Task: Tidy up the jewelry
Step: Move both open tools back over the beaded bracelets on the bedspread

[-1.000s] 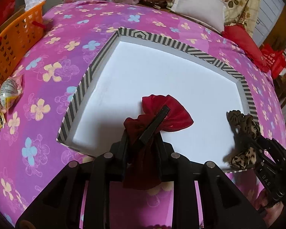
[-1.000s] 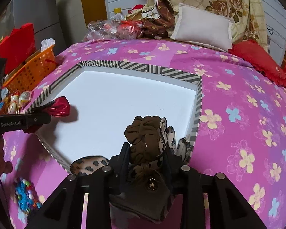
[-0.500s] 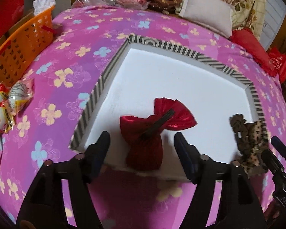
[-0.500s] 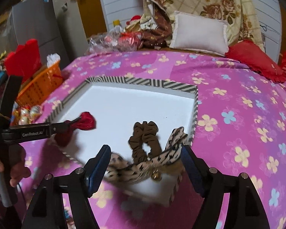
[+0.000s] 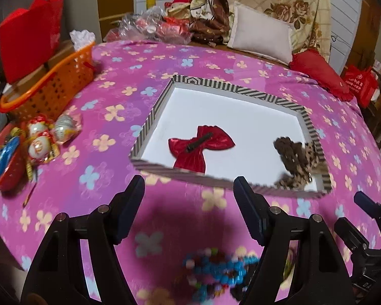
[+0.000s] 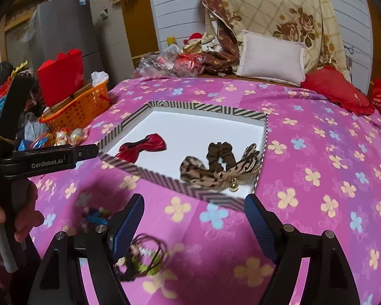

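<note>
A striped-rim box [image 5: 149, 119] with a white floor lies on the pink floral bedspread; it also shows in the right wrist view [image 6: 195, 107]. Inside lie a red bow clip [image 5: 200, 146] [image 6: 142, 145] and a brown scrunchie with a leopard-print bow [image 5: 296, 156] [image 6: 216, 167]. My left gripper [image 5: 189, 203] is open and empty, above the spread in front of the box. My right gripper [image 6: 193, 216] is open and empty too. A colourful bead bracelet [image 5: 216, 267] lies below the left gripper. A dark cord hair tie with green bits [image 6: 142, 256] lies by the right gripper's left finger.
An orange basket [image 5: 50, 86] stands at the left with wrapped ornaments [image 5: 42, 139] and a red bowl [image 5: 5, 167] near it. A white pillow [image 5: 261, 35], red cushion [image 5: 320, 73] and plastic bags [image 5: 155, 25] lie at the back. The left hand-held gripper [image 6: 50, 160] crosses the right wrist view.
Both grippers have let go of their pieces, opened and pulled back and up from the box. The red bow and the leopard scrunchie now lie inside it.
</note>
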The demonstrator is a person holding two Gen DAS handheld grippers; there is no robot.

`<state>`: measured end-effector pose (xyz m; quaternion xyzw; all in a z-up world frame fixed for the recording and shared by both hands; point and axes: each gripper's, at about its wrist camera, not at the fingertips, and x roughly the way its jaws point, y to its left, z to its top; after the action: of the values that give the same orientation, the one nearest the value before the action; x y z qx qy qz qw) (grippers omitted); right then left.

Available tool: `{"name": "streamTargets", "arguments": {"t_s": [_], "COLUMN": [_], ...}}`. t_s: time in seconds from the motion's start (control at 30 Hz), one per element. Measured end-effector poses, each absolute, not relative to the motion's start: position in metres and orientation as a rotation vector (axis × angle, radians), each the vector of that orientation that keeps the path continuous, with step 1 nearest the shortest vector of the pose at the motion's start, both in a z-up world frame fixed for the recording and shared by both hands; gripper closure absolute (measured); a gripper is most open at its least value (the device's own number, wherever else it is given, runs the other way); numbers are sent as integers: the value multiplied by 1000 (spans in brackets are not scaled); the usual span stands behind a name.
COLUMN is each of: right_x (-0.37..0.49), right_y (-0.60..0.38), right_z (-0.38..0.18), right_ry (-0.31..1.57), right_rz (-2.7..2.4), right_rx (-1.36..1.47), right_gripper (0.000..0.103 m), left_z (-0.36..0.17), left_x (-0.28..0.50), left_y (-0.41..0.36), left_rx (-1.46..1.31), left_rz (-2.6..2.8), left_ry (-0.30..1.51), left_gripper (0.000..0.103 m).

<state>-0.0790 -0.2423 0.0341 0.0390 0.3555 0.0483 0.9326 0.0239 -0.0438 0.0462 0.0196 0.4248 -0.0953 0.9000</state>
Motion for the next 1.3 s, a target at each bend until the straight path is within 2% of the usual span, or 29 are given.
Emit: {"name": "streamTargets", "arguments": {"t_s": [0.53,0.93,0.97,1.03,1.13,1.3], "right_x": [-119,-141,-142,-144,-143,-141], "right_y": [-220,-212,-211,-207,-199,-193], "right_z": [32,23,20,17,9,2], "right_ry": [738,758,764,774,795,811], "right_rz": [125,155,164,176,203,224], "right_rx": [87,79,79,68,47,44], "right_gripper": [24,25,26,36,42,44], "left_z": [48,39,38,33,26,15], "left_x": [-49,-65,-66,-68,-71,-73], "left_y": [-28,10,14,20,25,23], "left_rx": [71,-22,-30,-37,-24,-9], "left_rz": [-154,-132,-129,-124,-114,-146], "left_ry": [814,856,861,871,885,910], "left_gripper": [30,30,30,30,30,30]}}
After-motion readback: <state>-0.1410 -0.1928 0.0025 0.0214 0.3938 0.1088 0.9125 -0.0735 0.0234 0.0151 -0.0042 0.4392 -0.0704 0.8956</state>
